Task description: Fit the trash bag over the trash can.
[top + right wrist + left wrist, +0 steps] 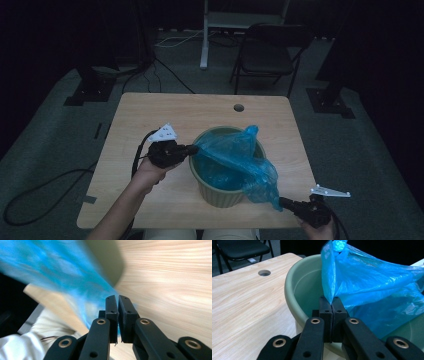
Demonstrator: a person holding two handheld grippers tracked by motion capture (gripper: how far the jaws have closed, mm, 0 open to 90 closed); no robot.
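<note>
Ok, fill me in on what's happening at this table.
A person is fitting a blue plastic bag into a green ribbed bin on the wooden table. The left tongs are shut on the bag's edge at the bin's rim. The right tongs pinch another part of the bag, pulled out over the bin's near side toward the table's front edge.

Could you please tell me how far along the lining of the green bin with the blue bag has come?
Done: part of the blue plastic bag already sits inside the green bin. In hand: the left hand-held gripper pinches the bag's edge at the near-left rim, while the right hand-held gripper pulls another edge out over the front-right rim. Left: the far rim is uncovered, so the bag's mouth must be spread around it.
</note>
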